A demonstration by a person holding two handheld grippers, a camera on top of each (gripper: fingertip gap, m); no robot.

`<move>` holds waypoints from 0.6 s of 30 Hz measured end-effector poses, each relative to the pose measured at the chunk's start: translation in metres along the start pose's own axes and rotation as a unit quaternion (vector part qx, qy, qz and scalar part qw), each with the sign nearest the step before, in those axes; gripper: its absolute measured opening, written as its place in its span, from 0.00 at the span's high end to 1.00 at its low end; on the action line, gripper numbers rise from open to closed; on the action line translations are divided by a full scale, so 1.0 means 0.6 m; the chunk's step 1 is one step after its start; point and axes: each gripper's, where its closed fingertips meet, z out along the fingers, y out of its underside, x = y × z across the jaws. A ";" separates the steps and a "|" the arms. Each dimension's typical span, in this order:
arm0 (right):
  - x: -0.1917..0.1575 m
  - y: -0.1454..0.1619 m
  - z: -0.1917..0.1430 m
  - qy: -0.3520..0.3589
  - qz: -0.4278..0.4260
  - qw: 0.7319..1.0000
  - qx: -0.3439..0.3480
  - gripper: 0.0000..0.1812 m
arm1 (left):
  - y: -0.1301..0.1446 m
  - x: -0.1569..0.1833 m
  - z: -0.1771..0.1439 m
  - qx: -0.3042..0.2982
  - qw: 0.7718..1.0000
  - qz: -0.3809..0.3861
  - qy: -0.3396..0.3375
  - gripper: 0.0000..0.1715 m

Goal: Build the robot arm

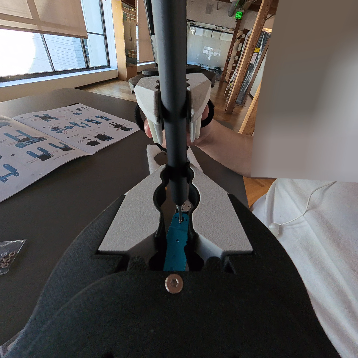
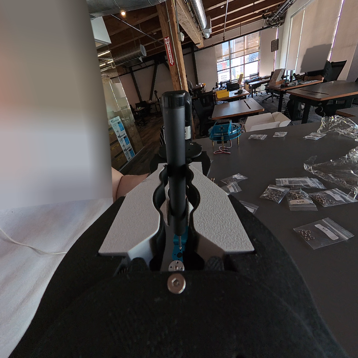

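Left wrist view: left gripper (image 1: 175,242) jaws clamped on blue bracket (image 1: 176,244), held above dark tabletop (image 1: 87,184). Right gripper (image 2: 177,191) jaws closed round grey electric screwdriver (image 2: 175,155), bit tip seated on small screw (image 2: 180,247) in bracket's end hole. Silver disc (image 2: 176,268) just beside. Manual (image 1: 58,135) far left. Risk: bit tilting off screw head, screw dropping; bracket twisting in jaws under torque.

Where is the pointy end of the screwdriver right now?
In the left wrist view it is low in the middle: the screwdriver tip touches a hole in the blue bracket, between the near grey fingers, just before the silver disc.
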 end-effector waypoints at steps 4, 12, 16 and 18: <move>0.000 0.000 0.000 0.000 0.001 1.000 0.000 0.91 | 0.000 0.000 0.000 0.000 1.000 -0.001 0.001 0.91; 0.002 0.004 0.000 0.000 0.004 1.000 -0.004 0.91 | 0.003 -0.001 0.001 0.000 1.000 -0.004 0.001 0.91; 0.002 0.005 0.000 -0.002 0.007 1.000 -0.004 0.91 | 0.004 -0.001 0.001 0.001 1.000 -0.002 -0.001 0.90; 0.002 0.005 0.000 -0.002 0.006 1.000 -0.004 0.91 | 0.004 -0.001 0.001 0.002 1.000 -0.004 0.000 0.91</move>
